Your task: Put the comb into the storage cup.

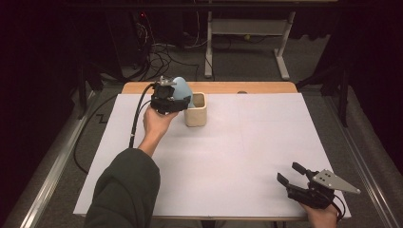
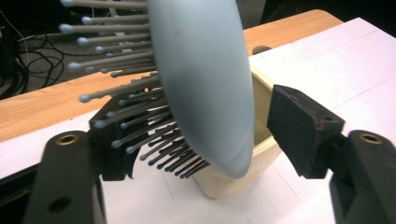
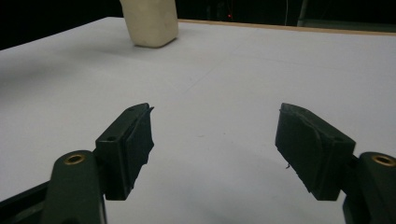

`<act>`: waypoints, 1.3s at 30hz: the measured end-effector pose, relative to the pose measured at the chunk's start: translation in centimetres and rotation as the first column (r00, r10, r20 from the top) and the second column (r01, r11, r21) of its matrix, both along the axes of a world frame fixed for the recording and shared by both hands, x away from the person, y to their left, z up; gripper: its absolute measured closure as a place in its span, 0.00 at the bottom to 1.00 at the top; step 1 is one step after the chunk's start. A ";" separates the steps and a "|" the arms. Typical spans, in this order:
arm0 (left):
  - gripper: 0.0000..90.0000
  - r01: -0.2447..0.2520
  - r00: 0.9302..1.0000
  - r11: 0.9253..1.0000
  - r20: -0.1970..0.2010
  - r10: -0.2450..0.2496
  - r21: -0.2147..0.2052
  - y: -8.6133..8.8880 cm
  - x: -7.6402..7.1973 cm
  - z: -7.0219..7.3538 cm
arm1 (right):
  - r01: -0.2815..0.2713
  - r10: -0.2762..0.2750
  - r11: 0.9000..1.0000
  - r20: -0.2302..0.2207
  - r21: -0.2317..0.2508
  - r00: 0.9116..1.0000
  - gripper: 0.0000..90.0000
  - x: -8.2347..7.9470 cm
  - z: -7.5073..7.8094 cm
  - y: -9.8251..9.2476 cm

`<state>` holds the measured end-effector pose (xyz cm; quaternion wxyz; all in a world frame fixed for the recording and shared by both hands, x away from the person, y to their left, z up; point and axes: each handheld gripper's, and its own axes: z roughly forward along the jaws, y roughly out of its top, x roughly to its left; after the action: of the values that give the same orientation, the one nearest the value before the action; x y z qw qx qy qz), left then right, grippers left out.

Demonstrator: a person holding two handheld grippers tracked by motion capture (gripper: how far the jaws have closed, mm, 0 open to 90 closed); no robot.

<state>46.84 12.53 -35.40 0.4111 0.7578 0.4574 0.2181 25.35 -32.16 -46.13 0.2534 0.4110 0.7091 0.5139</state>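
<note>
Between the jaws of the left gripper (image 2: 201, 140) stands a pale blue hairbrush (image 2: 205, 84), head up, its lower end dropped into the cream cup (image 2: 261, 140) just beyond the pads. In the left gripper view the jaws stand apart: the right-hand pad is clear of the smooth back of the brush with a gap showing, while the left-hand pad sits among the bristle tips (image 2: 121, 126) — whether it presses on them I cannot tell, but it looks like no firm grip. The brush's long axis runs nearly upright, leaning a little toward the bristle side, so it appears to rest on the cup's rim rather than on the gripper.

From the high view, the left gripper (image 1: 167, 97) is right at the brush (image 1: 182, 89) and the cup (image 1: 196, 109), at the far side of the white sheet (image 1: 237, 156) that covers the table. The right gripper (image 1: 291, 174) lies well apart, near the person's edge — jaws wide and empty in the right gripper view (image 3: 215, 140), pointing across bare sheet toward the cup (image 3: 150, 23).

The left hand is plainly the nearer one; any next move likely means backing straight away from the brush without snagging the bristles.
</note>
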 end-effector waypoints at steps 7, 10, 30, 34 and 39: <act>0.35 0.009 1.000 1.000 0.000 -0.009 -0.012 0.4 -0.4 0.0 | 0.004 -0.004 1.000 0.000 -0.001 1.000 0.31 0.0 0.0 0.0; 0.35 0.003 1.000 1.000 0.003 -0.003 -0.008 0.6 -0.5 0.0 | 0.005 -0.005 1.000 0.001 -0.002 1.000 0.31 0.0 0.0 0.0; 0.36 0.011 1.000 1.000 -0.001 -0.011 -0.022 1.4 -1.0 0.2 | 0.021 -0.021 1.000 0.000 -0.007 1.000 0.29 0.0 0.0 0.1; 0.36 0.013 1.000 1.000 -0.003 -0.013 -0.009 1.5 -1.3 0.2 | 0.021 -0.021 1.000 -0.001 -0.004 1.000 0.29 0.0 0.0 0.1; 0.36 0.011 1.000 1.000 -0.001 -0.011 -0.009 2.1 -1.8 0.0 | 0.019 -0.019 1.000 0.000 -0.001 1.000 0.28 0.0 0.0 0.0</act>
<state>45.02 14.62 -35.36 0.4157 0.7585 0.4543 0.2133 25.39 -32.12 -46.13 0.2586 0.4175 0.7054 0.5112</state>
